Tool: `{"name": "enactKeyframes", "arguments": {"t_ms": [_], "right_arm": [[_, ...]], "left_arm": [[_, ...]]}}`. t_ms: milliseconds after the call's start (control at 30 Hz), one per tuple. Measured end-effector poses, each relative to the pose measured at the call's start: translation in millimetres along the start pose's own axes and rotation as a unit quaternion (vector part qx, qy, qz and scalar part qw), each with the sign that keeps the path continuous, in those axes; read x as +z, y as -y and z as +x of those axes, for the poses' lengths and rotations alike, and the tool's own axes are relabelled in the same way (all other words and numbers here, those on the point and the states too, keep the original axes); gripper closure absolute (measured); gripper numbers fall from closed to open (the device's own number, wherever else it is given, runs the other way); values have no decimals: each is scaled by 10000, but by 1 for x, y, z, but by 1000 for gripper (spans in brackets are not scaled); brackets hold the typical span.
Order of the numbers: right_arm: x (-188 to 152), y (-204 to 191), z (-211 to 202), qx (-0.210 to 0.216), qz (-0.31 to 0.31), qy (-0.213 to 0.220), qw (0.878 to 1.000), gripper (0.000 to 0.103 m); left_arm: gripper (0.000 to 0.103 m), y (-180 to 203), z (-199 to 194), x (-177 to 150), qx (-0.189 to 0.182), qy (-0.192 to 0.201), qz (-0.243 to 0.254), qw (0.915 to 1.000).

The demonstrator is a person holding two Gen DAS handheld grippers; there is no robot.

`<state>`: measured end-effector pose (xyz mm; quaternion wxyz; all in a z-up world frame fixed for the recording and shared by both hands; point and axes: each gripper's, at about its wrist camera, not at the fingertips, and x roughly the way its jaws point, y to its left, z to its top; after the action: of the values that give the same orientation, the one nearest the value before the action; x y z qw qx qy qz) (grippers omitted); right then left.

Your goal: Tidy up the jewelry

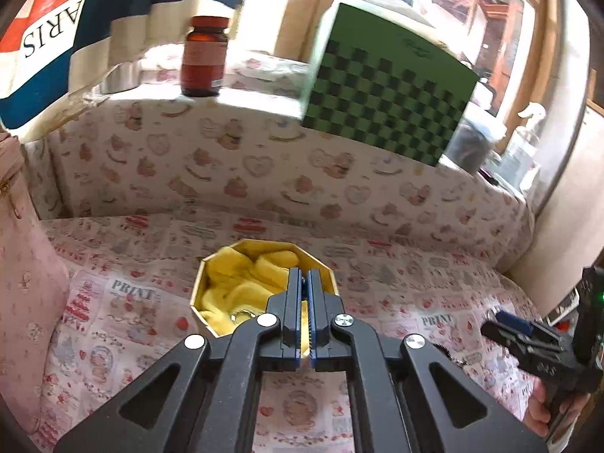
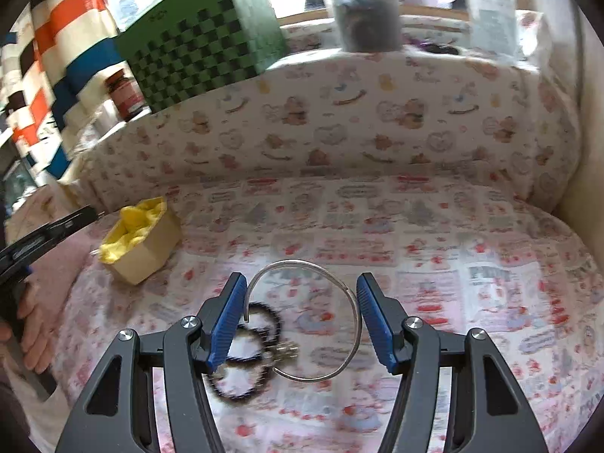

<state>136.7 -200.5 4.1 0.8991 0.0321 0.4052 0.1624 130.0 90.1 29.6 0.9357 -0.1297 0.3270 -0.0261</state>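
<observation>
An octagonal gold box (image 1: 200,283) lined with yellow cloth (image 1: 234,283) sits on the printed table cover. A small shiny piece (image 1: 241,315) lies in the cloth. My left gripper (image 1: 305,275) hovers over the box's near right side, jaws shut, with nothing visible between them. In the right wrist view a silver open bangle (image 2: 292,262) lies flat on the cover. My right gripper (image 2: 300,283) is open, its blue pads (image 2: 226,317) on either side of the bangle without pressing it. Dark beaded bracelets (image 2: 271,319) with a small metal charm (image 2: 287,351) lie by the left pad.
A padded printed wall (image 1: 264,166) rings the back. On its ledge stand a green checkered box (image 1: 389,87), a brown bottle (image 1: 204,56) and a grey jar (image 2: 368,19). A pink pouch (image 1: 22,264) stands at the left. A hand (image 2: 34,324) holds the left gripper's handle.
</observation>
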Motion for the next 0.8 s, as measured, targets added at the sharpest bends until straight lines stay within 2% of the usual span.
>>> {"name": "enactKeyframes", "arguments": {"t_ms": [367, 500, 600, 667, 733, 800], "right_arm": [[33, -51, -5, 334, -246, 56, 9991, 40], [48, -75, -3, 449, -348, 37, 9984, 40], [56, -96, -3, 532, -480, 93, 9974, 40], [60, -109, -1, 597, -530, 110, 9967, 40], [63, -119, 3, 697, -580, 100, 9958, 40], [65, -129, 6, 777, -597, 97, 9951, 40]], "left_arm": [[101, -46, 19, 9, 43, -177, -670, 9976], [101, -61, 32, 8, -321, -515, -983, 9933], [101, -58, 29, 9, -326, -478, -884, 9944], [99, -55, 20, 11, -284, -280, -782, 9961], [78, -52, 11, 14, -262, -73, -665, 9974], [63, -54, 1, 17, -262, 142, -700, 9971]]}}
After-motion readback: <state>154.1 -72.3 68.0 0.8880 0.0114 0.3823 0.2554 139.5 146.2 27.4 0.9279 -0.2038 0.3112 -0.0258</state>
